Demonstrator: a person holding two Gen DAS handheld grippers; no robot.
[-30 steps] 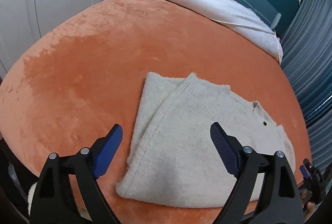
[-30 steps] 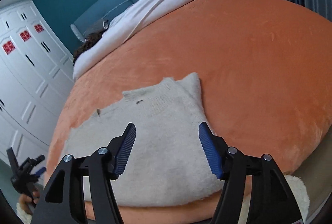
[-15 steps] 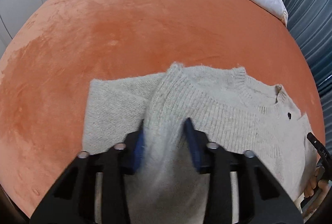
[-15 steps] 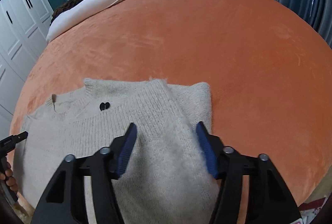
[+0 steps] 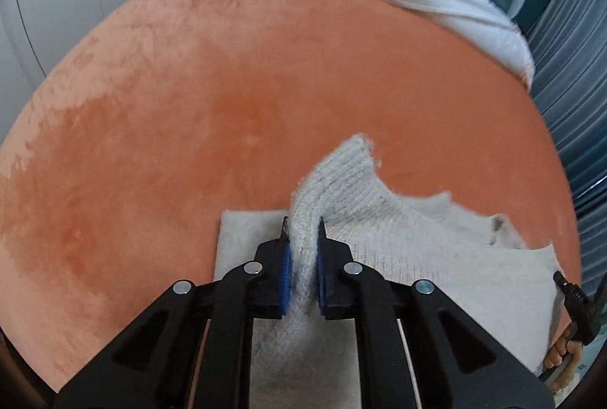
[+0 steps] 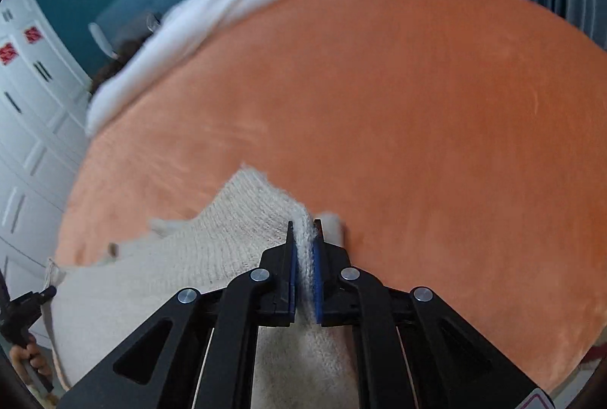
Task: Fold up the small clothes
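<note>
While both grippers are clamped, the cream knitted sweater (image 5: pixel 398 230) is raised.
Left gripper (image 5: pixel 302 249) and right gripper (image 6: pixel 303 249), jaws just closed, are pinched on opposite side folds, across its long axis.

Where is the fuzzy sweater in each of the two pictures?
Left wrist view: sweater fills the lower middle and right, a ridge of it pinched in the left gripper.
Right wrist view: sweater fills the lower left and middle, its edge pinched in the right gripper.
Shared landmark: the orange blanket under it.
</note>
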